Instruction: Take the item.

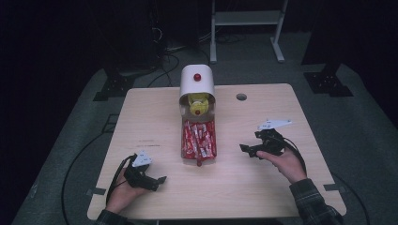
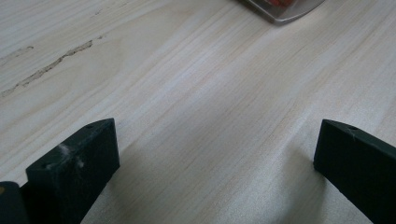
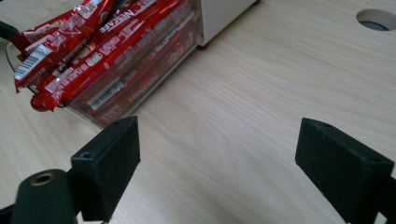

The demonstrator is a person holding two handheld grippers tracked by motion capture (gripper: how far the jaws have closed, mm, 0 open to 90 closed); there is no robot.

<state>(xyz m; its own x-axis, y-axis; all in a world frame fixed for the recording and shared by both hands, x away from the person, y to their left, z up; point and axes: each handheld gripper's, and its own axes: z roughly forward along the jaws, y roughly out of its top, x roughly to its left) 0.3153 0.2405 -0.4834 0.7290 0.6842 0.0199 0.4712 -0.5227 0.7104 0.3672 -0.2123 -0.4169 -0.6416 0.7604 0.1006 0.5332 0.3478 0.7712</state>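
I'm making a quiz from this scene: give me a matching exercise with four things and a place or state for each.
Things:
1. red sachets
2. round hole in the wooden table
3. left gripper
4. red knob

Places or states:
A. on the white curved lid
B. jaws apart, near the table's front left
C. in the clear drawer
D. right of the white box

Pairs: 1-C, 2-D, 3-B, 4-A

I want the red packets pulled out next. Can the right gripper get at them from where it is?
Probably yes. The right gripper is open, pointing toward the red packets in the clear drawer, with bare table between them and nothing blocking.
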